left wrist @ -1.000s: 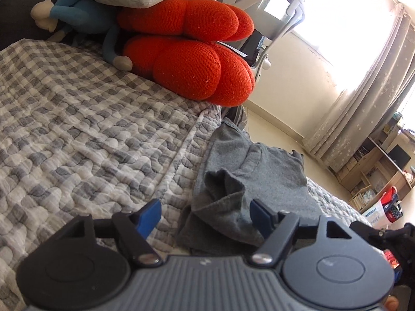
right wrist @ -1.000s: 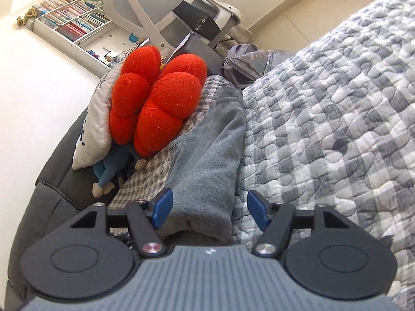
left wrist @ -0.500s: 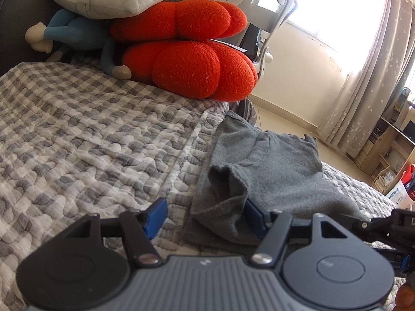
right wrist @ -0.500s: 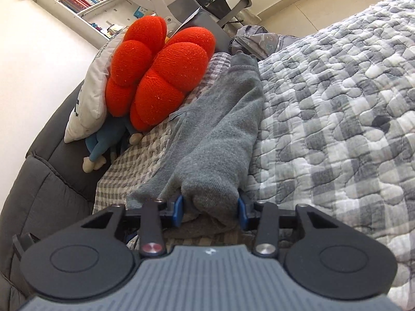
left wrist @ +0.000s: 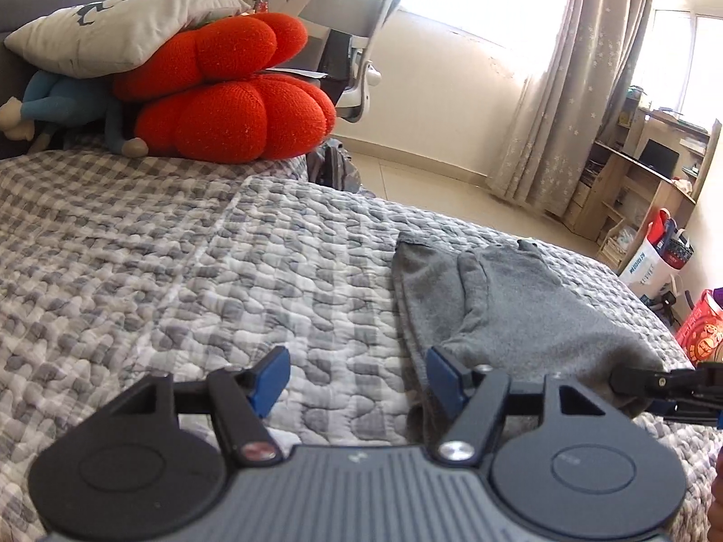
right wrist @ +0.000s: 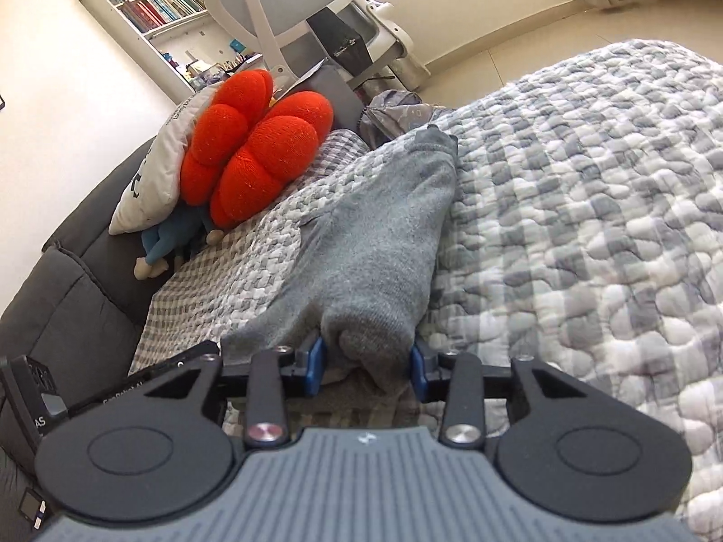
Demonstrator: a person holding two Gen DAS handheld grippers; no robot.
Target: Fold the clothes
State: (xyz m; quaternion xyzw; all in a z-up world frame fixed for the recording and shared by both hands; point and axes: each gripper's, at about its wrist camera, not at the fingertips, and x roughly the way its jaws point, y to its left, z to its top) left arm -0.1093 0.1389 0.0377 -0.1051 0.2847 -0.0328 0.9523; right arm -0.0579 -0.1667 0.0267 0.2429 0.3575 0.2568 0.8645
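Right gripper is seen clamped on a bunched end of the grey garment, though its jaws are easing apart; the cloth is stretched away ahead of it across the quilt. Left gripper is held released, with only quilt between its fingers and the garment touching its right finger.

Bare quilt left of the grey garment, free passage; red cushions and pillow block the bed's head.
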